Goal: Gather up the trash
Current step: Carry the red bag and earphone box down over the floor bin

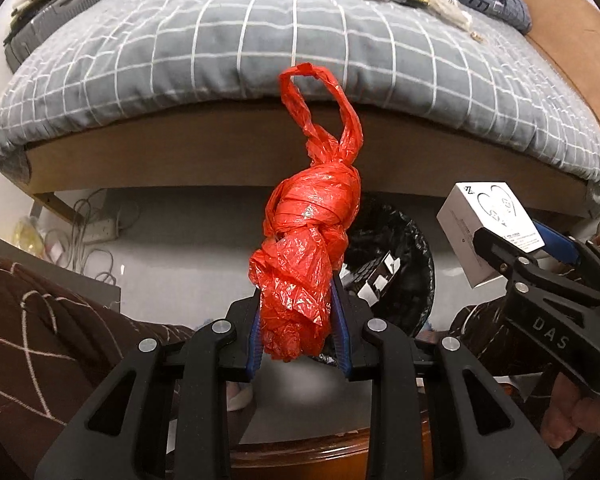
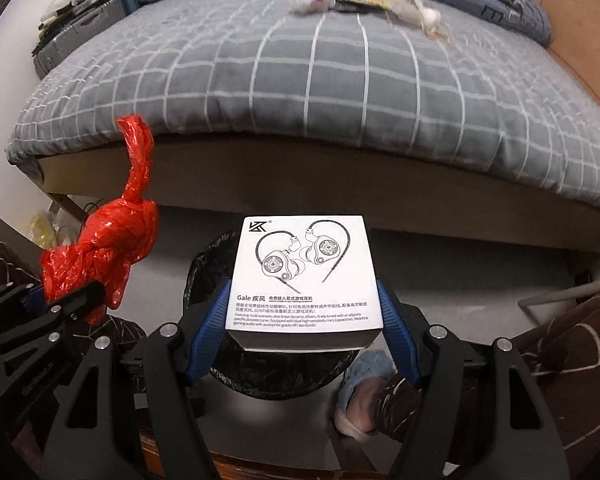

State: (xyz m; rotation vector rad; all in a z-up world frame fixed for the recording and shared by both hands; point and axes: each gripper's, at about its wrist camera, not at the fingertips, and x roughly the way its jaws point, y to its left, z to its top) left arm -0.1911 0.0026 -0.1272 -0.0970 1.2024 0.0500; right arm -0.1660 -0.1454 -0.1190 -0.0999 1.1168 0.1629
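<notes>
While the left claw [image 1: 298, 320] grips the knotted red plastic bag [image 1: 308, 232] and the right claw [image 2: 304, 316] clamps the earphone box [image 2: 304, 272], the black-lined trash bin [image 2: 208, 276] is seen directly below both, nearer the right.

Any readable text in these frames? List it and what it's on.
"Gale 疾风": white earphone box front, held in the right gripper.
"KZ"-style logo: the box's top left corner.
"DAS": side of the right gripper's black body, left wrist view.
Chinese and English small print under "Gale": too small to quote reliably.
Label on the box side: too small.
Red plastic bag: no text.
</notes>
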